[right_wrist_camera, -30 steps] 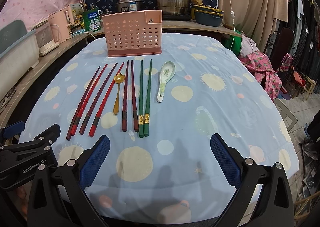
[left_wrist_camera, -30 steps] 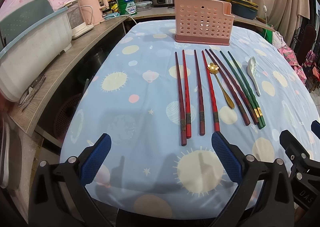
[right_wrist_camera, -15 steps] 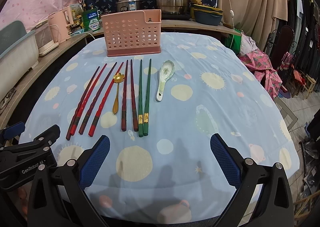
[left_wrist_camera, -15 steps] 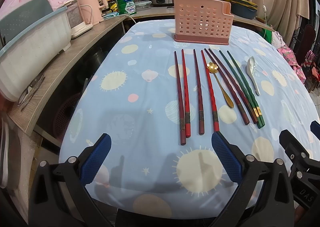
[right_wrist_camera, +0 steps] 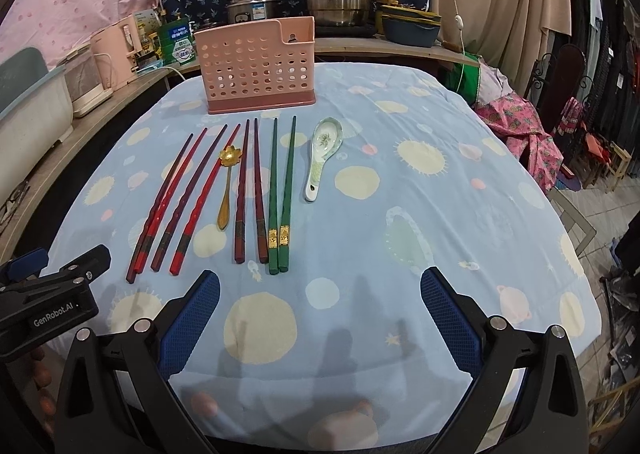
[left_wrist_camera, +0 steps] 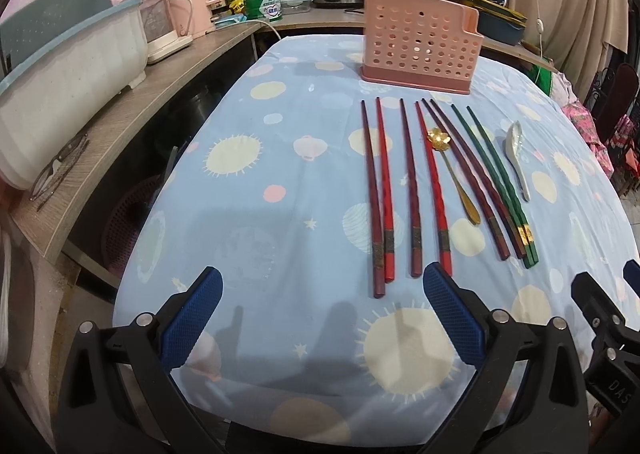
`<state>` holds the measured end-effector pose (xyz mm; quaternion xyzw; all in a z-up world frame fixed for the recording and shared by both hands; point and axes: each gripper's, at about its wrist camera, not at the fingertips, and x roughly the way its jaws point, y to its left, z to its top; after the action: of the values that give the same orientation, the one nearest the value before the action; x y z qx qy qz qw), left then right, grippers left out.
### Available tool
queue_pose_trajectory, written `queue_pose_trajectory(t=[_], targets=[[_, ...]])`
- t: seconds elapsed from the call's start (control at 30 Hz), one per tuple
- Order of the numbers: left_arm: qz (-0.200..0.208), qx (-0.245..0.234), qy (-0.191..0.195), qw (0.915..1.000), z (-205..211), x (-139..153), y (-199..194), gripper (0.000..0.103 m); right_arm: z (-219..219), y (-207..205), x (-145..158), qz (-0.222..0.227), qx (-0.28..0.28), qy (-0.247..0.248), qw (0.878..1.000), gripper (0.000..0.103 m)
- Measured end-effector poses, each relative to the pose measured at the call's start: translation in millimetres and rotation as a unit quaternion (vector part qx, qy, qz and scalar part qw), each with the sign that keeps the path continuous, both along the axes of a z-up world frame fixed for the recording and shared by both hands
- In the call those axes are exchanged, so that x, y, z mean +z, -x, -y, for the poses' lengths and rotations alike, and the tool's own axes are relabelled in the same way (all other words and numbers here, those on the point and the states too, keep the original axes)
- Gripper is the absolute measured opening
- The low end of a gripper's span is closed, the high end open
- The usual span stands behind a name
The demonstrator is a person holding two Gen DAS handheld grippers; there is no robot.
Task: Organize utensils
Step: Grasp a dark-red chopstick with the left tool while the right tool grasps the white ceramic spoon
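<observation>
We hold both grippers low over the near edge of the table, which is covered in a blue cloth with pale sun and planet prints. The left gripper has its blue-padded fingers spread wide with nothing between them, and the right gripper is just as wide and just as empty.

The utensils lie in a row well ahead of us, handles toward us, none touched. From the right wrist we see them head-on: four red and maroon chopsticks fanned at the left, a gold flower-headed spoon, two dark maroon chopsticks, a pair of green chopsticks with gold bands, and a ceramic soup spoon with its painted bowl facing up. Beyond them stands the pink perforated holder, upright at the far side of the cloth.

The left wrist sees that spoon edge-on — its pattern is lost — but it shows the long side counter with a pair of glasses and a white tub. The right wrist alone shows the clothes and chairs off to the right. Each view catches the other gripper at its edge — the left one's body carries printed lettering.
</observation>
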<state>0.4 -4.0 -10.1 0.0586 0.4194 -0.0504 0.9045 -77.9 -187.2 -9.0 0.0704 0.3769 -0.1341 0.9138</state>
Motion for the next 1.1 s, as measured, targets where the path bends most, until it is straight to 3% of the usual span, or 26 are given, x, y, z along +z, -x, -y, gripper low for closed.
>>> queue_pose_trajectory(t=[0.2, 0.47, 0.97, 1.1], targets=[[-0.010, 0.006, 0.008, 0.9999, -7.6, -5.2, -16.7, 0.095, 10.4, -7.9, -5.2, -0.007, -0.008, -0.010, 1.000, 0.096], [-0.027, -0.004, 0.014, 0.9995, -2.3, -17.6, -40.8, 0.084, 16.3, -14.7, -10.9, -0.015, -0.012, -0.018, 1.000, 0.096], [-0.050, 0.001, 0.011, 0.9987, -9.4, -34.1, -51.2, 0.071, 18.4, -35.8, -13.4, -0.017, -0.002, -0.024, 1.000, 0.096], [-0.049, -0.006, 0.012, 0.9987, -6.9, -33.4, -51.0, 0.065, 24.5, -51.6, -7.0, -0.005, 0.000, -0.025, 1.000, 0.090]])
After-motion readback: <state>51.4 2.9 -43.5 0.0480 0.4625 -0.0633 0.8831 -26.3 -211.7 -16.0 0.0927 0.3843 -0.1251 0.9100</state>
